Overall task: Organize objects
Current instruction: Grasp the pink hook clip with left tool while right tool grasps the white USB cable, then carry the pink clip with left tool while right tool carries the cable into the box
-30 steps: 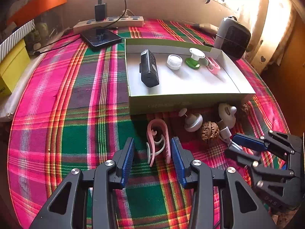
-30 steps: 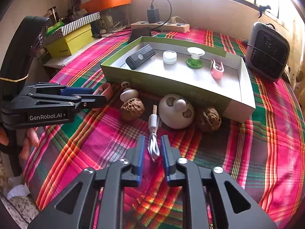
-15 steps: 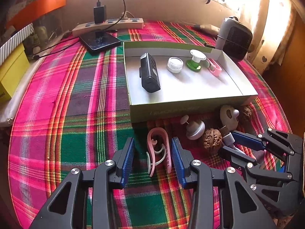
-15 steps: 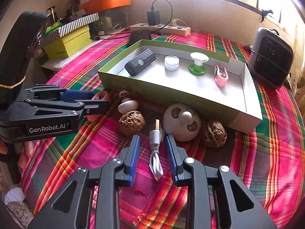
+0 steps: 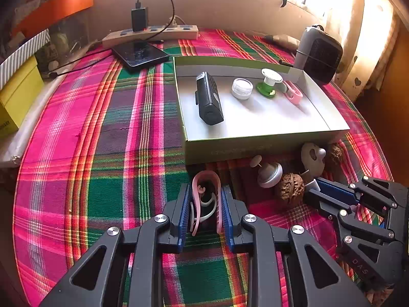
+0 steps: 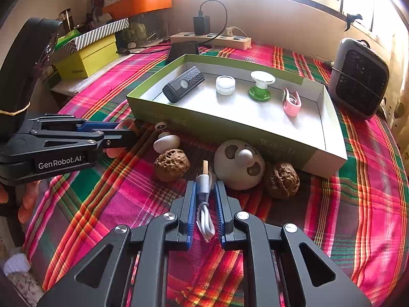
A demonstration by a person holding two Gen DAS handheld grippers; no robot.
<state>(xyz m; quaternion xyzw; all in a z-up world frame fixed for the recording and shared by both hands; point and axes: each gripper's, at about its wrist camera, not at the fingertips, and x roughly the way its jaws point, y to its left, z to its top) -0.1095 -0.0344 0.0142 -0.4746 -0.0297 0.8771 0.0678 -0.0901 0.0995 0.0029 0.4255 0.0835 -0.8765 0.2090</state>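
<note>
Left gripper (image 5: 205,211) low over plaid tablecloth (image 5: 115,153), blue pads pressed against both sides of pink clip (image 5: 205,192); clenched on it. Clip on cloth just in front of near wall of green box (image 5: 255,148), curved end toward box.

Right gripper (image 6: 205,212) straddling white USB cable (image 6: 204,204); narrow gaps between pads and cable, so not gripping; released. Cable coiled on cloth, plug end toward box.

Loose on cloth along box front, seen from right wrist: small white knob (image 6: 166,143), walnut (image 6: 171,165) touching it, round white fan (image 6: 239,165) just right of cable plug, second walnut (image 6: 281,180) beside fan.

Inside box, left to right: black remote (image 6: 183,84), small white jar (image 6: 225,85), green-and-white spool (image 6: 260,85), second pink clip (image 6: 291,102). All apart from one another, resting on box floor.

Behind box: black phone (image 5: 140,55), power strip (image 5: 150,34) with charger plugged in. Grey heater (image 6: 358,76) right of box. Yellow box (image 6: 87,56) at left edge of table.
</note>
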